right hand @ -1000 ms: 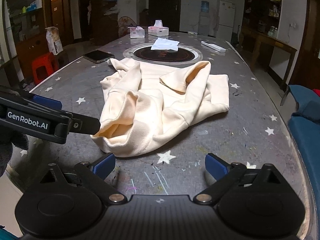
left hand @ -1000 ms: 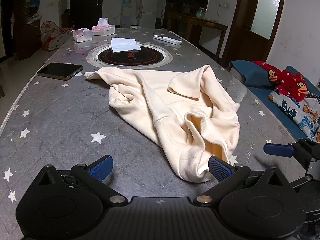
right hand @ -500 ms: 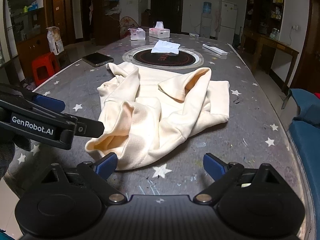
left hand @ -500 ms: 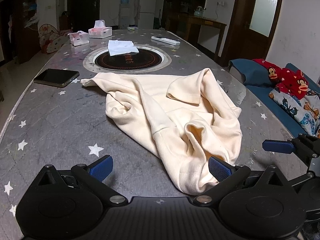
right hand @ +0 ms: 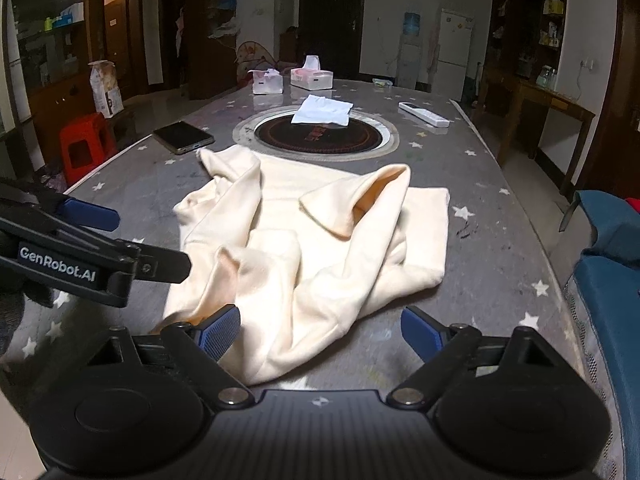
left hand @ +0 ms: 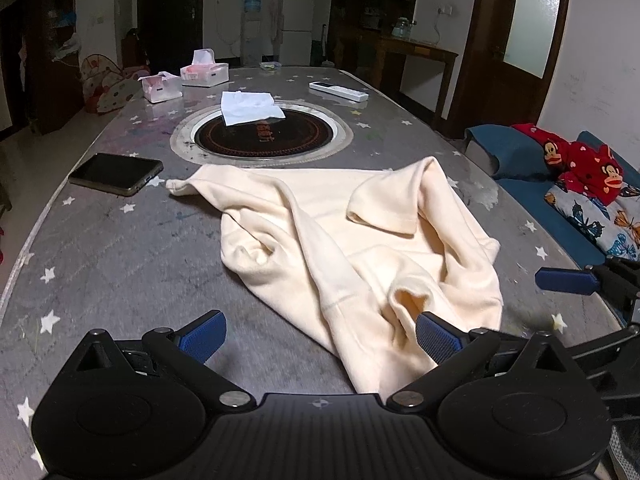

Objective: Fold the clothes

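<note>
A cream garment (left hand: 360, 248) lies crumpled on the grey star-patterned table (left hand: 120, 264); it also shows in the right wrist view (right hand: 312, 240). My left gripper (left hand: 320, 338) is open, its fingers astride the garment's near hem, the right fingertip (left hand: 436, 338) against the cloth. My right gripper (right hand: 320, 332) is open over the same near edge, its left fingertip (right hand: 218, 334) on the cloth. Each gripper shows at the side of the other's view.
A phone (left hand: 116, 173) lies left of the garment. Behind it are a round inset hotplate (left hand: 262, 136) with a white cloth (left hand: 250, 107), two tissue boxes (left hand: 204, 73) and a remote (left hand: 338, 91). A blue sofa with cushions (left hand: 576, 184) stands right of the table.
Both grippers have moved forward and down toward the garment's near edge, so the hem now lies between their open fingers. The garment itself has not moved.
</note>
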